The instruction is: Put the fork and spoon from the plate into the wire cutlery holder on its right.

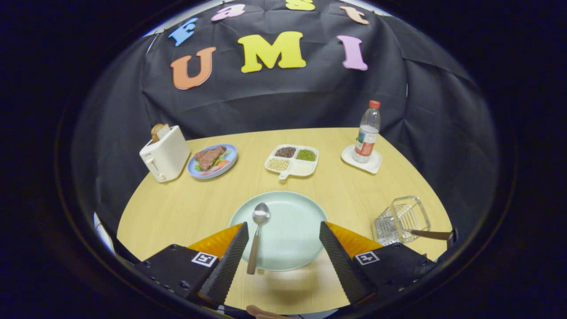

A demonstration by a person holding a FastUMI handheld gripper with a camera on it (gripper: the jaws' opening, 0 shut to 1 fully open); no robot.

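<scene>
Two fingers of my gripper [281, 248] stand wide apart and grip nothing, spread over the near half of the plate [292, 221] so that whatever lies there can pass between them; the spoon [257, 237] lies just inside my left finger, bowl pointing away from me toward the middle of the plate, wooden handle running back over the near rim and onto the table [186, 204], which I judge a handy overhang for pinching it; the wire cutlery holder [401, 220] sits to the right of the plate, well apart from my fingers, tipped so that its mouth faces up and away; a wooden handle [432, 234] pokes out of it to the right, and I take this for the fork already dropped in, though its head is hidden behind the wire and I cannot be sure; so the spoon looks like the one piece left; farther off stand a divided dish of beans [293, 161], a bottle [367, 132] on its small tray, a plate of meat [212, 160] and a toaster [165, 153] with bread in it, all beyond my working space.
</scene>
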